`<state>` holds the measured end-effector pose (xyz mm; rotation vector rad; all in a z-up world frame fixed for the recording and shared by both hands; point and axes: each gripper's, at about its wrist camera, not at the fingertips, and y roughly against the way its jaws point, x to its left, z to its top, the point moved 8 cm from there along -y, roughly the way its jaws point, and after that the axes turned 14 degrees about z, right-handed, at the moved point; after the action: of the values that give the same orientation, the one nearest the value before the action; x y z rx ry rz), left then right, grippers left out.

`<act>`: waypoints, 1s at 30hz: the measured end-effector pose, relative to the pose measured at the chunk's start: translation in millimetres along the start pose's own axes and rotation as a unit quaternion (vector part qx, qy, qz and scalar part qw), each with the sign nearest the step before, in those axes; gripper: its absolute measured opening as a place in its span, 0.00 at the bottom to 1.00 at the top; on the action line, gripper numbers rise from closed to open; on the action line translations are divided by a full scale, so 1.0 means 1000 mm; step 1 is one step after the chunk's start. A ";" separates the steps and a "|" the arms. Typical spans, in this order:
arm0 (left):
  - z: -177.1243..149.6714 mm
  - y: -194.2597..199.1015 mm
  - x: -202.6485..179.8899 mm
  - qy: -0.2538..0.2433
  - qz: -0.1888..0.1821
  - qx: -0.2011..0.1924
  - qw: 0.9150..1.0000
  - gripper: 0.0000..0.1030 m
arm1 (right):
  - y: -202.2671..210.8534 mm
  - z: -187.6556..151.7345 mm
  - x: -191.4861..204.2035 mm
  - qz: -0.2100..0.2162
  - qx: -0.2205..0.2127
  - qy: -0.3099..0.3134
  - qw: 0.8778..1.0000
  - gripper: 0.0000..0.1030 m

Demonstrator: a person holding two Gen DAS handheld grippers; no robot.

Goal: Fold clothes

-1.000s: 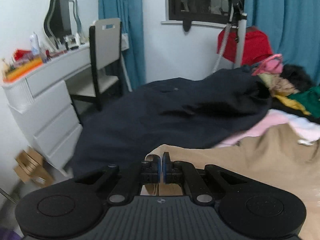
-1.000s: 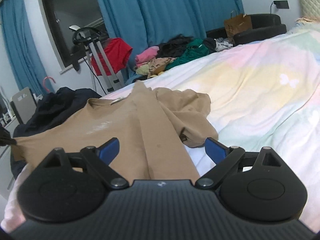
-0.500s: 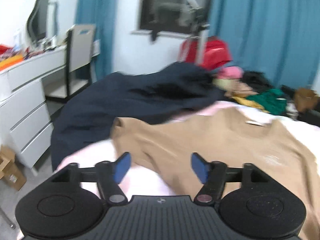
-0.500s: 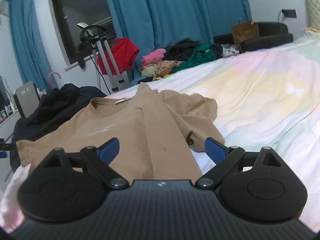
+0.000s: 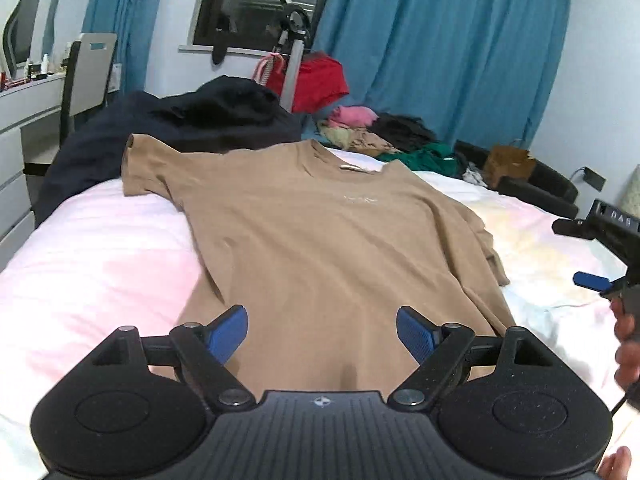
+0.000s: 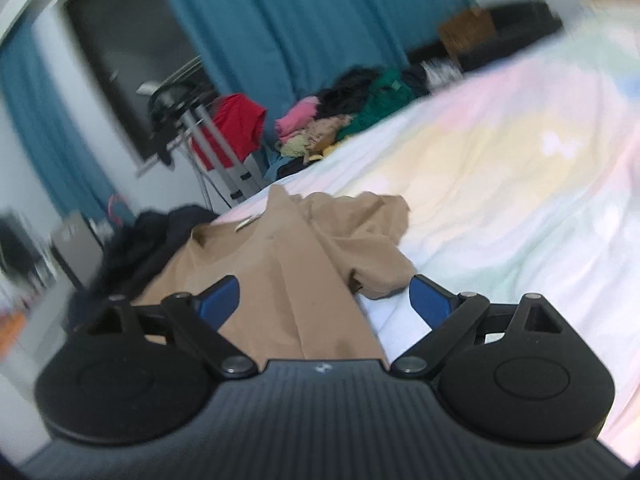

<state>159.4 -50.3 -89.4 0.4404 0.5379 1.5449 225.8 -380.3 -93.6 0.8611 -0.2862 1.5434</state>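
Holding both grippers low over the bed (image 5: 100, 248), you have nothing clamped in either one. Left gripper (image 5: 322, 332): blue-padded fingers (image 5: 228, 330) spread wide apart, hovering above the lower hem area of the tan short-sleeved cotton T-shirt (image 5: 320, 232). The shirt lies front-up and mostly flat on the pastel pink-and-yellow bedsheet, collar pointing away from you, one sleeve (image 5: 140, 168) spread out at the far left, touching the heap of dark navy fabric (image 5: 180, 120) at the bed's far edge. Your right gripper (image 6: 324, 300) also has its fingers (image 6: 428, 300) well apart, empty, over the shirt's right side. That view is motion-blurred; the right sleeve (image 6: 360, 232) appears bunched and folded over itself rather than laid flat, but the exact fold is hard to read. From the left wrist view, the right gripper shows at the frame's right edge with your hand (image 5: 626, 344) behind it. Beyond the bed: a pile of mixed coloured clothes (image 5: 384, 136), a red garment (image 5: 316, 80) hung on a metal stand, teal curtains (image 5: 440, 48).
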 end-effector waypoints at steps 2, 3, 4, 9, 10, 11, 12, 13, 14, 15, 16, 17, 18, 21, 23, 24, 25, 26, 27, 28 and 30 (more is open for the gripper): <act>-0.002 -0.003 0.002 0.004 0.002 0.004 1.000 0.81 | -0.001 0.001 -0.021 0.023 0.012 -0.072 0.997 0.90; -0.001 -0.005 0.004 0.010 0.002 0.007 1.000 0.81 | -0.003 0.000 -0.032 0.034 0.014 -0.112 0.993 0.91; -0.001 -0.007 0.006 0.015 0.003 0.010 1.000 0.81 | -0.007 -0.003 -0.042 0.045 0.015 -0.149 0.988 0.92; 0.000 -0.016 0.009 0.028 0.012 0.017 0.999 0.81 | -0.056 -0.025 -0.073 0.089 0.029 -0.285 0.954 0.93; 0.000 -0.016 0.010 0.028 0.015 0.016 0.999 0.81 | -0.070 -0.030 -0.077 0.098 0.033 -0.307 0.946 0.92; 0.000 -0.017 0.012 0.029 0.017 0.016 0.999 0.81 | -0.082 -0.031 -0.081 0.098 0.031 -0.315 0.943 0.91; 0.001 -0.019 0.013 0.032 0.019 0.016 0.999 0.81 | -0.092 -0.032 -0.086 0.094 0.027 -0.319 0.943 0.91; 0.001 -0.020 0.015 0.037 0.020 0.017 0.999 0.81 | -0.102 -0.033 -0.091 0.091 0.022 -0.323 0.942 0.91; 0.002 -0.022 0.017 0.043 0.021 0.018 0.999 0.81 | -0.112 -0.034 -0.095 0.087 0.018 -0.327 0.941 0.93; 0.003 -0.024 0.018 0.048 0.021 0.019 0.998 0.81 | -0.119 -0.032 -0.099 0.090 0.009 -0.331 0.939 0.93; 0.004 -0.026 0.019 0.052 0.019 0.018 0.998 0.81 | -0.125 -0.029 -0.102 0.090 -0.005 -0.334 0.938 0.93; 0.005 -0.029 0.019 0.053 0.020 0.017 0.998 0.81 | -0.129 -0.025 -0.105 0.090 -0.020 -0.337 0.937 0.94; 0.006 -0.031 0.019 0.053 0.022 0.015 0.998 0.81 | -0.133 -0.021 -0.107 0.090 -0.036 -0.340 0.936 0.94; 0.008 -0.039 0.018 0.053 0.023 0.016 0.998 0.81 | -0.141 -0.009 -0.110 0.082 -0.080 -0.327 0.938 0.65; 0.008 -0.043 0.017 0.052 0.021 0.020 0.998 0.81 | -0.149 -0.004 -0.112 0.066 -0.074 -0.310 0.946 0.22; 0.008 -0.045 0.016 0.052 0.020 0.022 0.998 0.81 | -0.150 0.000 -0.114 0.053 -0.075 -0.300 0.950 0.12; 0.008 -0.047 0.015 0.051 0.019 0.023 0.998 0.81 | -0.149 0.006 -0.117 0.038 -0.077 -0.289 0.953 0.11; 0.008 -0.050 0.015 0.051 0.018 0.025 0.998 0.81 | -0.146 0.013 -0.119 0.031 -0.089 -0.278 0.956 0.09; 0.008 -0.052 0.014 0.051 0.017 0.027 0.998 0.81 | -0.140 0.024 -0.121 0.026 -0.102 -0.263 0.959 0.08; 0.008 -0.053 0.014 0.050 0.015 0.028 0.998 0.81 | -0.134 0.036 -0.123 0.021 -0.115 -0.247 0.962 0.08; 0.008 -0.053 0.014 0.049 0.011 0.028 0.998 0.81 | -0.122 0.062 -0.125 0.010 -0.137 -0.212 0.968 0.07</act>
<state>206.8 -35.5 -114.7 0.4158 0.6557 1.5824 353.5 -490.4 -170.9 0.9613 -0.8020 1.2878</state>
